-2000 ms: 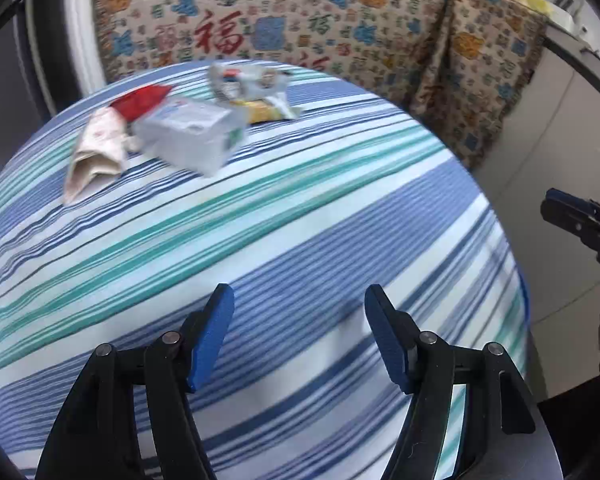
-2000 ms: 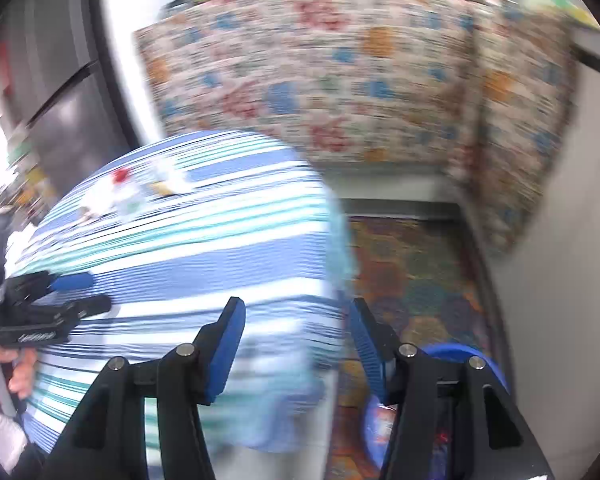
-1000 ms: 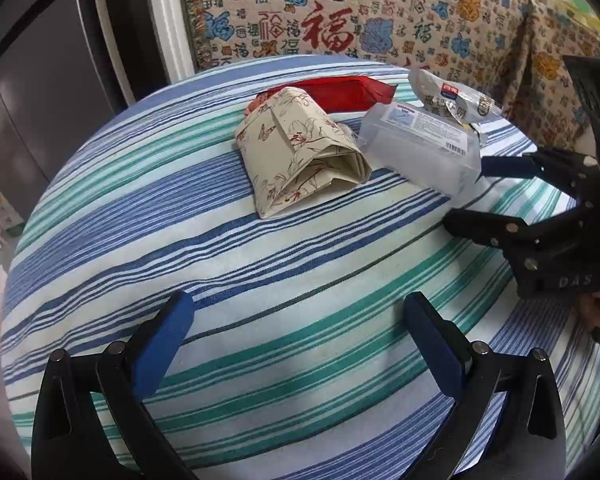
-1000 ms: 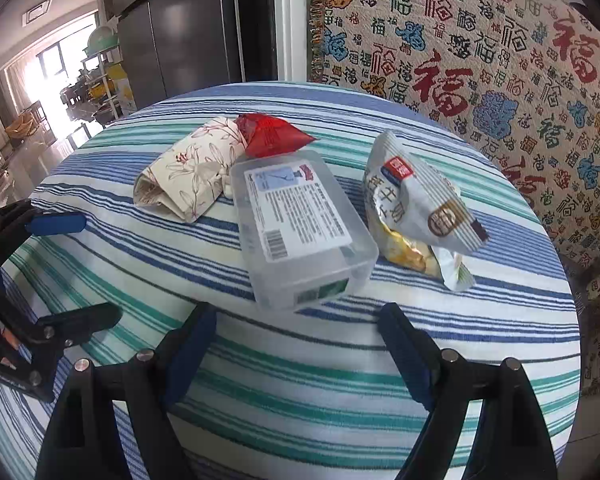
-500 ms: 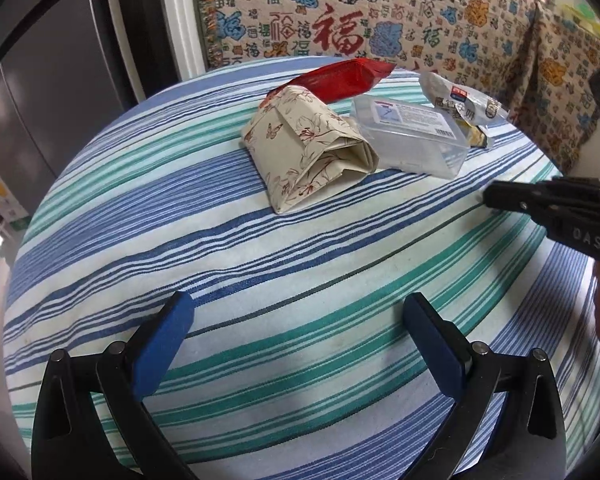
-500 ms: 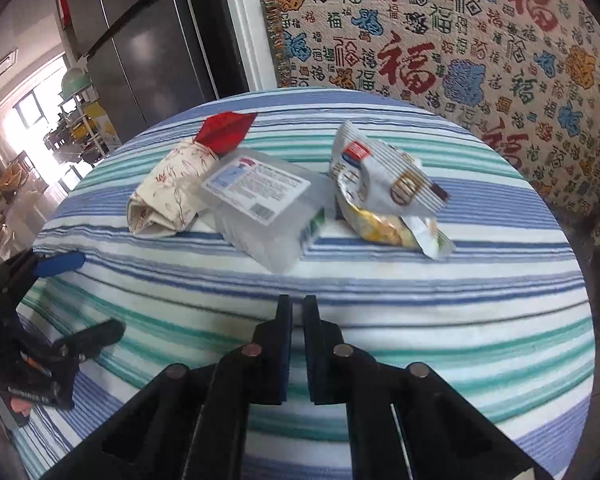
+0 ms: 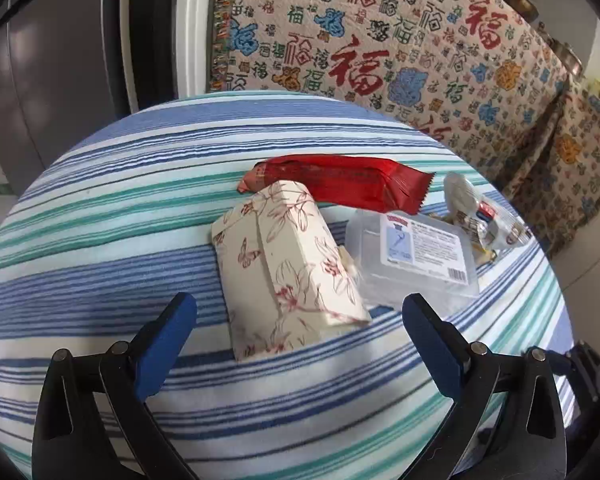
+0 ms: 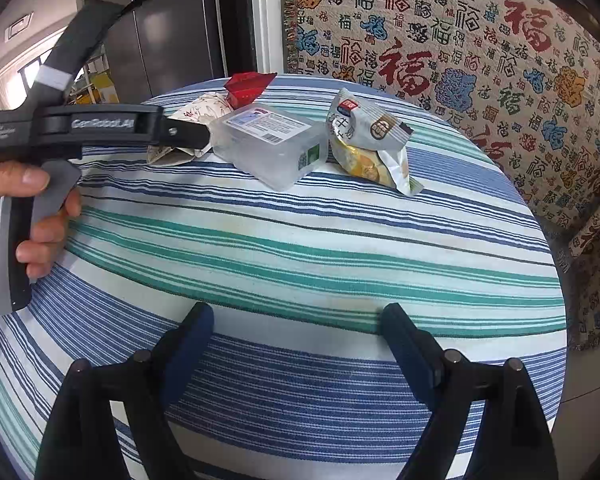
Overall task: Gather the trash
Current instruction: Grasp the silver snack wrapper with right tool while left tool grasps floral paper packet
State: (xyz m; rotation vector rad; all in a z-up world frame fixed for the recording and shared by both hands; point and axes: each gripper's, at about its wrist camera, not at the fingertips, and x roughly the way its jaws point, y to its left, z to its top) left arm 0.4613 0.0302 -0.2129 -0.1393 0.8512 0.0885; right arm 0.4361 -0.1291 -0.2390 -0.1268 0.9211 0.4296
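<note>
Four pieces of trash lie together on the round striped table (image 7: 100, 240): a floral paper packet (image 7: 288, 264), a red wrapper (image 7: 340, 184) behind it, a clear plastic box (image 7: 416, 256) and a silver snack bag (image 7: 472, 208). My left gripper (image 7: 300, 316) is open, its blue pads on either side of the packet's near end without touching it. In the right wrist view, the box (image 8: 268, 140) and the snack bag (image 8: 368, 140) sit far ahead of my right gripper (image 8: 298, 320). Its jaws are opening with nothing between them. A hand (image 8: 20, 208) holds the left gripper there.
A cloth with red and blue characters (image 7: 380, 60) covers the furniture behind the table and to its right. A dark refrigerator (image 8: 172, 40) stands at the back left. The table's right edge drops to bare floor (image 8: 588, 368).
The left gripper moved forward, and its pads now flank the floral packet. The right gripper was shut half a second ago; now its jaws stand wide, farther back from the trash.
</note>
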